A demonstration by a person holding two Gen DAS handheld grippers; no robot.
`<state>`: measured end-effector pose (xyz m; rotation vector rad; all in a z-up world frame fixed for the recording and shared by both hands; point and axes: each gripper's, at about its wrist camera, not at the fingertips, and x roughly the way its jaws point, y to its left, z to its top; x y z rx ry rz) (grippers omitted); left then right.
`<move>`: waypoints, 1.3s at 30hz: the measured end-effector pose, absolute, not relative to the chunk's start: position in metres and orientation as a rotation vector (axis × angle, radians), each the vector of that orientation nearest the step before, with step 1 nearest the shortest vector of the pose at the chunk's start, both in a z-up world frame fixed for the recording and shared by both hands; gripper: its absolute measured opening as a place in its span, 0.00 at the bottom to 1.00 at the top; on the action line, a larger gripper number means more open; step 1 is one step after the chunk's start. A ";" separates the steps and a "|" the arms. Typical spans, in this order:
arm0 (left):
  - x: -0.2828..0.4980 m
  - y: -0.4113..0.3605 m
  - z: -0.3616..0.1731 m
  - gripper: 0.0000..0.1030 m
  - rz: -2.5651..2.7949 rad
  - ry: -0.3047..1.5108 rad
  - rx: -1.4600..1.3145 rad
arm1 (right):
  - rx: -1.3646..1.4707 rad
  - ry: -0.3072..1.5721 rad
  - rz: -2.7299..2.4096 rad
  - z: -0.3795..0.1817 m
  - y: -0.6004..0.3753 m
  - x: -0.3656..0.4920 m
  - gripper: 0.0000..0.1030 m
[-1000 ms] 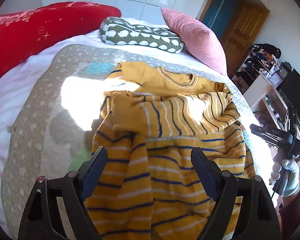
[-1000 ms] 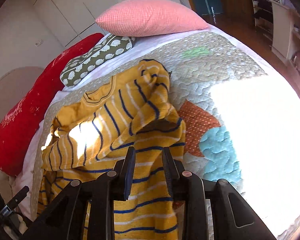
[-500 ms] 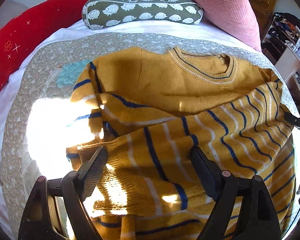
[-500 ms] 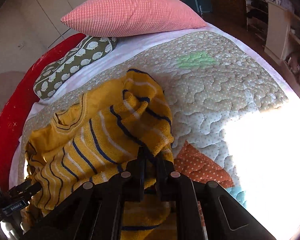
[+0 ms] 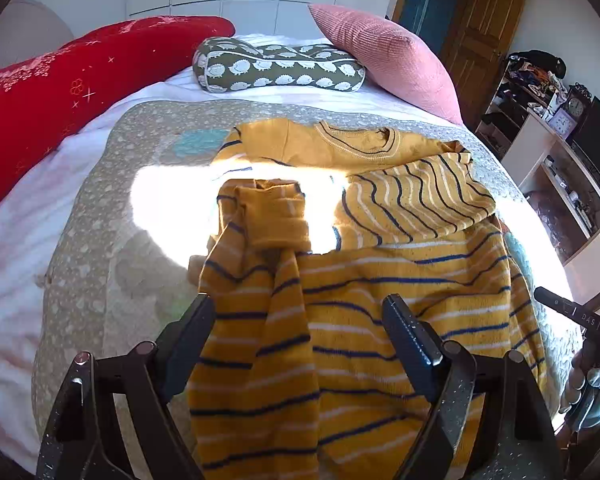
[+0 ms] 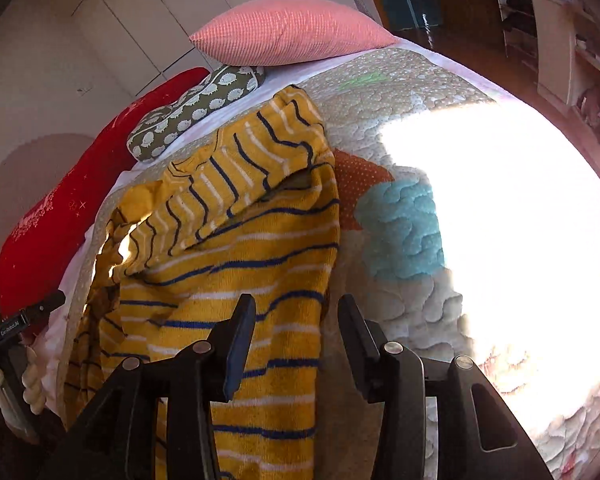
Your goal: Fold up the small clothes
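A yellow sweater with blue and white stripes (image 5: pixel 380 280) lies on the quilted bedspread (image 5: pixel 100 240), both sleeves folded in over its body, collar at the far end. It also shows in the right wrist view (image 6: pixel 240 248). My left gripper (image 5: pixel 298 324) is open and empty, hovering above the sweater's near hem. My right gripper (image 6: pixel 296 328) is open and empty, above the sweater's right edge. The right gripper's tip shows at the right edge of the left wrist view (image 5: pixel 572 312).
A red pillow (image 5: pixel 60 80), a green patterned bolster (image 5: pixel 280 68) and a pink pillow (image 5: pixel 388 56) lie at the head of the bed. Shelves with clutter (image 5: pixel 552 140) and a wooden door (image 5: pixel 480 28) stand to the right. Strong sunlight patches fall on the quilt (image 6: pixel 500 220).
My right gripper has let go of the right sleeve and opened, and has drawn back. Both grippers have pulled back toward the sweater's hem. The sleeve now rests folded on the body.
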<state>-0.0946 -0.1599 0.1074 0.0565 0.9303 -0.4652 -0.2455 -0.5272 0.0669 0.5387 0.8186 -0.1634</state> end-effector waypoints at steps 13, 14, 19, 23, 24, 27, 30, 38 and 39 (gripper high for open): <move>-0.165 -0.024 0.068 0.82 -0.228 0.977 -0.290 | 0.318 0.832 0.183 0.083 -0.361 -0.236 0.45; -0.167 -0.019 0.067 0.82 -0.223 0.977 -0.296 | 0.311 0.843 0.219 0.082 -0.347 -0.230 0.45; -0.174 0.003 0.065 0.82 -0.204 0.959 -0.346 | 0.238 0.906 0.331 0.066 -0.272 -0.187 0.45; -0.181 0.019 0.062 0.82 -0.218 0.947 -0.381 | 0.209 0.975 0.341 0.045 -0.234 -0.159 0.45; -0.182 0.022 0.062 0.82 -0.216 0.943 -0.384 | 0.201 0.989 0.336 0.041 -0.228 -0.154 0.45; -0.185 0.037 0.061 0.82 -0.210 0.934 -0.414 | 0.168 1.013 0.351 0.036 -0.210 -0.143 0.20; -0.186 0.052 0.059 0.82 -0.198 0.932 -0.455 | 0.141 1.002 0.377 0.048 -0.197 -0.135 0.09; -0.190 0.069 0.058 0.82 -0.188 0.920 -0.494 | 0.041 0.815 0.463 0.149 -0.165 -0.112 0.06; -0.191 0.070 0.059 0.82 -0.185 0.917 -0.495 | 0.050 0.808 0.483 0.158 -0.163 -0.112 0.06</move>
